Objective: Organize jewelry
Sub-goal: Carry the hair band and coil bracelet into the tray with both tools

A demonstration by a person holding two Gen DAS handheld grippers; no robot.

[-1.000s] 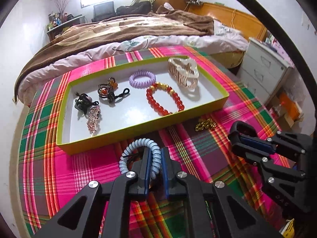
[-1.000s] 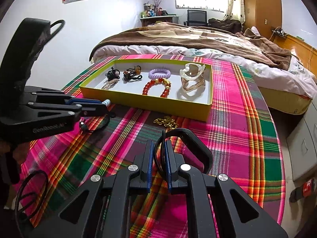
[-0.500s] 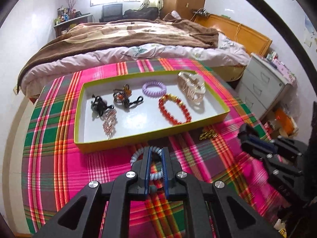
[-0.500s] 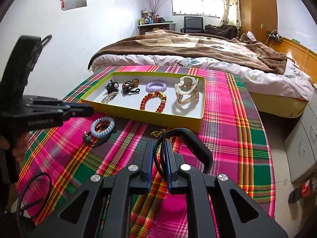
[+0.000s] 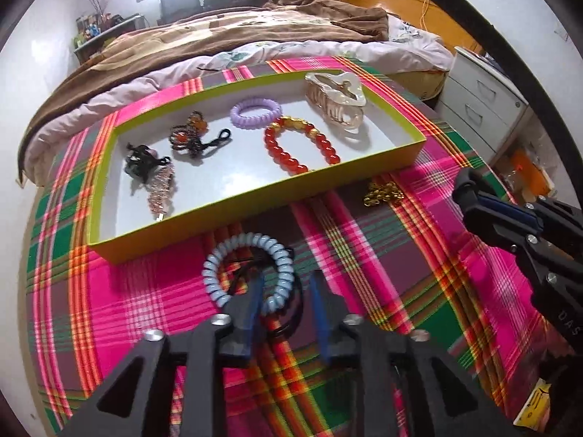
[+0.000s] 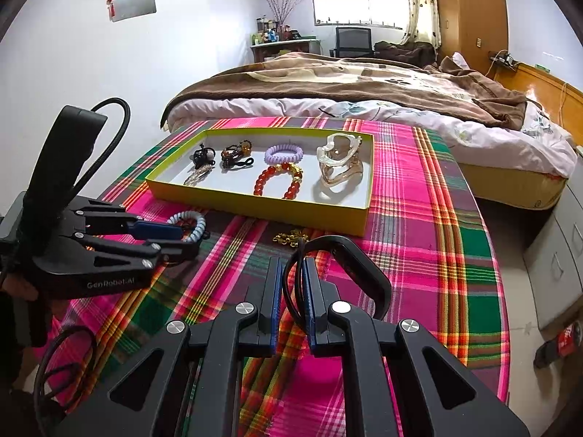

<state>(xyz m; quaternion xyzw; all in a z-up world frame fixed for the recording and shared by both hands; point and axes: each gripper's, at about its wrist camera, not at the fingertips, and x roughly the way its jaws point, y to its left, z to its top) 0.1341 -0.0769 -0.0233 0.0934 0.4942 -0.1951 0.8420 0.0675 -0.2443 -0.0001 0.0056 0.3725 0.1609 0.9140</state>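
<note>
A light blue spiral hair tie [image 5: 209,273] [image 6: 196,225] lies on the plaid tablecloth, tangled with a thin black cord, just in front of the yellow-green tray [image 5: 218,215] [image 6: 291,211]. My left gripper [image 5: 286,302] [image 6: 187,242] is low over it with its jaws opening. The tie's near edge sits between the pads, which do not press on it. My right gripper [image 6: 291,266] [image 5: 470,196] is shut on a black band [image 6: 360,258]. A gold chain [image 5: 382,193] [image 6: 289,236] lies on the cloth by the tray's front wall.
The tray holds a red bead bracelet [image 5: 298,145], a purple hair tie [image 5: 255,107], a clear claw clip [image 5: 339,102], a dark beaded piece [image 5: 189,136] and a pink clip [image 5: 160,189]. A bed [image 6: 364,83] stands behind the table and white drawers [image 5: 484,109] to the right.
The left gripper rose, then came back down over the blue hair tie, and its jaws have parted. The right gripper keeps still with the black band.
</note>
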